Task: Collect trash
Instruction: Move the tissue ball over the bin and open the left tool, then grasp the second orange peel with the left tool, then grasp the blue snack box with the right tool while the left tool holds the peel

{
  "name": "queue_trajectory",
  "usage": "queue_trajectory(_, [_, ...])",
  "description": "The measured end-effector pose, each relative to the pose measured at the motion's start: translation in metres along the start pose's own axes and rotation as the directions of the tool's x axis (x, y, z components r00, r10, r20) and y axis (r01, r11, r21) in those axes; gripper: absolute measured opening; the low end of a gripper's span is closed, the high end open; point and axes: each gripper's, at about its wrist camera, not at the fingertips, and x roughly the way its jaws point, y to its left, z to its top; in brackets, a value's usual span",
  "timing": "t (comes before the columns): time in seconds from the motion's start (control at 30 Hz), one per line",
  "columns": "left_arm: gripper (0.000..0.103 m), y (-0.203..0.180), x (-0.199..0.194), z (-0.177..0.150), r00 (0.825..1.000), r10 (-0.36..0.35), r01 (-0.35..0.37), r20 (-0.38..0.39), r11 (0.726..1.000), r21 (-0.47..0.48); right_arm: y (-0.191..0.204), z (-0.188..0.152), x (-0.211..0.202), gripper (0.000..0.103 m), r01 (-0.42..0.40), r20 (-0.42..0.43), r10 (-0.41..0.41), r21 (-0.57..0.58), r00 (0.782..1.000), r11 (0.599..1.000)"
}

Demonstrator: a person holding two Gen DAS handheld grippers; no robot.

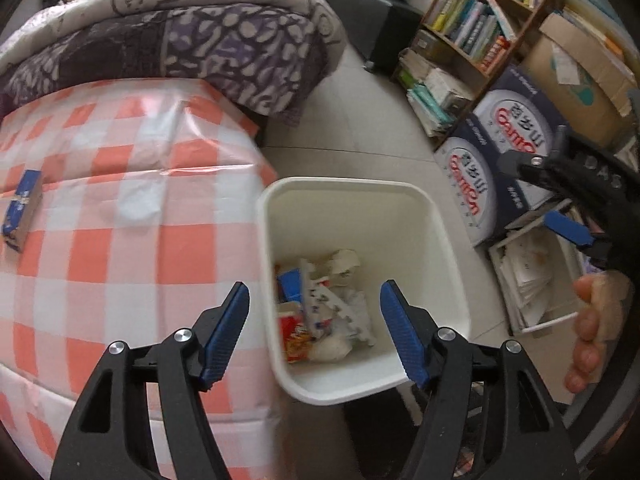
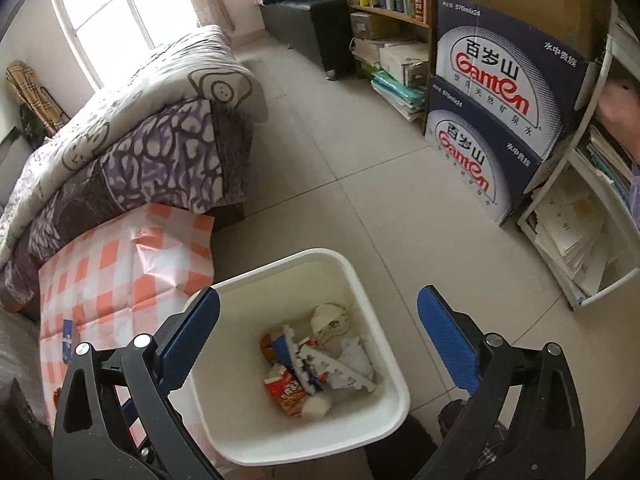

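Trash (image 1: 320, 308) lies in the white bin (image 1: 448, 264) on the floor beside the checked worktop (image 1: 120, 200). Both grippers' jaws stand apart, empty; next reach the blue box (image 1: 22, 210) near the worktop's far left edge.

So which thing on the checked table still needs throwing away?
Find the table with the orange-and-white checked cloth, next to the white bin. Near its far left edge lies a small blue carton with a brown cardboard side. Nothing else can be seen lying on that cloth.

Soft daylight enters through a blown-out window (image 2: 100, 12), fisheye edges bend and darken, and the checkered tablecloth (image 1: 120, 200) looks perhaps motion-blurred.
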Motion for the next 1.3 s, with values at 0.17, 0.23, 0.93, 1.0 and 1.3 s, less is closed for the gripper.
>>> queue_trajectory(0.17, [0.074, 0.044, -0.010, 0.004, 0.991, 0.131, -0.131, 0.001, 0.990, -0.051, 0.017, -0.005, 0.001, 0.095, -0.027, -0.020, 0.027, -0.015, 0.999, 1.000])
queue_trajectory(0.23, [0.074, 0.075, -0.016, 0.004, 0.978, 0.209, -0.209, -0.008, 0.975, -0.081, 0.028, -0.009, 0.005, 0.095, -0.047, -0.048, 0.046, -0.023, 0.998, 0.999])
queue_trajectory(0.93, [0.077, 0.406, -0.061, -0.053, 0.815, 0.564, -0.579, -0.135, 0.803, -0.142, 0.182, -0.071, 0.028, 0.096, -0.167, -0.101, 0.143, -0.292, 0.984, 0.942])
queue_trajectory(1.0, [0.072, 0.413, -0.061, -0.061, 0.850, 0.523, -0.527, -0.066, 0.840, -0.130, 0.209, -0.082, 0.034, 0.096, -0.179, -0.117, 0.148, -0.341, 0.982, 0.923])
queue_trajectory(1.3, [0.020, 0.423, -0.073, -0.080, 0.912, 0.404, -0.384, 0.071, 0.901, -0.200, 0.364, -0.135, 0.090, 0.096, -0.310, -0.273, 0.242, -0.242, 0.931, 0.920])
